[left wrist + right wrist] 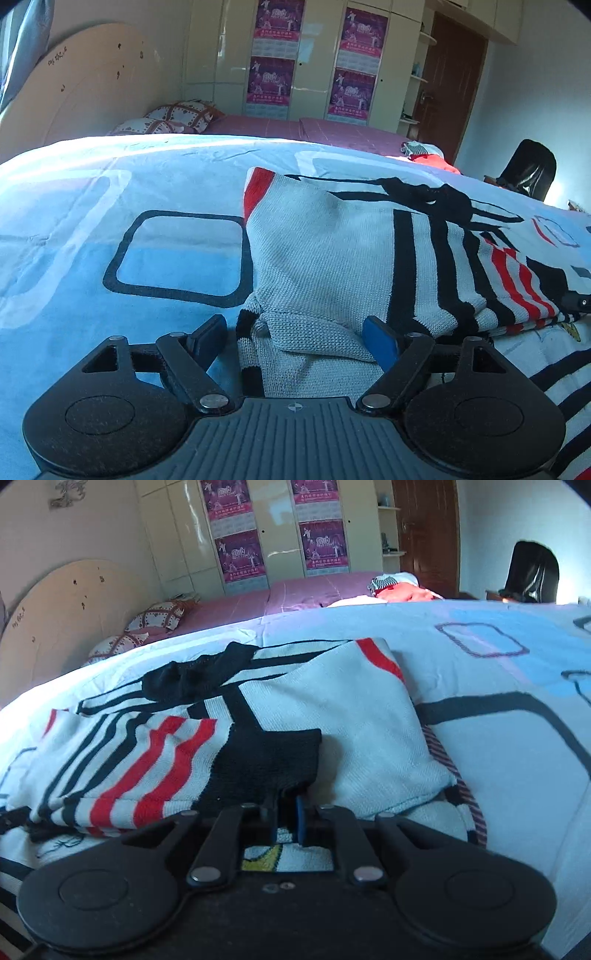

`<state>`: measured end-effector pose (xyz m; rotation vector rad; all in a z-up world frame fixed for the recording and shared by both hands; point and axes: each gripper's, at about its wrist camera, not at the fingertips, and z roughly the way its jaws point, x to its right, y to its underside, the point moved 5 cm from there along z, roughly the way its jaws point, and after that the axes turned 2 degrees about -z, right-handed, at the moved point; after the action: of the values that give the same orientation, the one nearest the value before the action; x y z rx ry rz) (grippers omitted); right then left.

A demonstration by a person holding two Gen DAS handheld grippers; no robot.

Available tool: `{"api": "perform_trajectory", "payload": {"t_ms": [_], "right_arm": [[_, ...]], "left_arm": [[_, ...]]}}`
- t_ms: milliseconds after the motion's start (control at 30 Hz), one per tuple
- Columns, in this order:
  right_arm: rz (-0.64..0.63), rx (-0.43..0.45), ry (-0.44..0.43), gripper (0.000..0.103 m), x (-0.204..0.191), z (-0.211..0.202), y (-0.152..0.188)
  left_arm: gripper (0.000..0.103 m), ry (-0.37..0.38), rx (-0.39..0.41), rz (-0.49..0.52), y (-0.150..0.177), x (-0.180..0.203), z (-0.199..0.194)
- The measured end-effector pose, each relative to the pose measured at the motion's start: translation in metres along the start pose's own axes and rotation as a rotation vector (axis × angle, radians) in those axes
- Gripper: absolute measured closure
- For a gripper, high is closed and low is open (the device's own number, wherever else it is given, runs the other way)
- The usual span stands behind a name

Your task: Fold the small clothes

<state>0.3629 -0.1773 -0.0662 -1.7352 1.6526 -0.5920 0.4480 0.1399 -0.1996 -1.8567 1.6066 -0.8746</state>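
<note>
A knitted sweater (325, 251), pale grey with black and red stripes, lies partly folded on a light blue bedspread (74, 240). My left gripper (293, 336) stands open at its near edge. One of the fingers (207, 339) rests over the bedspread and the blue-padded one over the knit, with a fold of pale fabric between them. In the right wrist view the sweater (351, 720) has a striped sleeve with a black cuff (266, 760) laid across it. My right gripper (286, 805) has its jaws close together, pinching the cuff's near edge. The fingertips are hidden by the knit.
Beyond the blue bedspread is a pink bed (295, 129) with patterned pillows (177, 118) and a small heap of red and striped clothes (399, 587). A wardrobe with posters (280, 66), a brown door (450, 81) and a black chair (528, 170) stand behind.
</note>
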Motion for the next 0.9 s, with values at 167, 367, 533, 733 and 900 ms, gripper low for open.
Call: {"api": "perform_trajectory", "payload": {"t_ms": [167, 367, 533, 733, 900], "right_arm": [[-0.036, 0.084, 0.049, 0.078, -0.006, -0.022, -0.010], [0.042, -0.021, 0.008, 0.072, -0.001, -0.021, -0.008], [0.140, 0.032, -0.046, 0.066, 0.027, -0.065, 0.009], [0.173, 0.004, -0.041, 0.064, 0.060, -0.102, 0.055], [0.196, -0.010, -0.076, 0.064, 0.073, -0.133, 0.093]], "left_arm": [[0.022, -0.080, 0.005, 0.043, 0.003, -0.002, -0.001], [0.015, -0.074, -0.025, 0.021, -0.002, -0.008, -0.009], [0.015, -0.034, -0.038, -0.008, 0.028, -0.016, -0.052], [0.015, -0.064, -0.048, -0.002, 0.081, -0.012, -0.102], [0.015, 0.005, -0.065, -0.094, 0.104, -0.001, -0.135]]}}
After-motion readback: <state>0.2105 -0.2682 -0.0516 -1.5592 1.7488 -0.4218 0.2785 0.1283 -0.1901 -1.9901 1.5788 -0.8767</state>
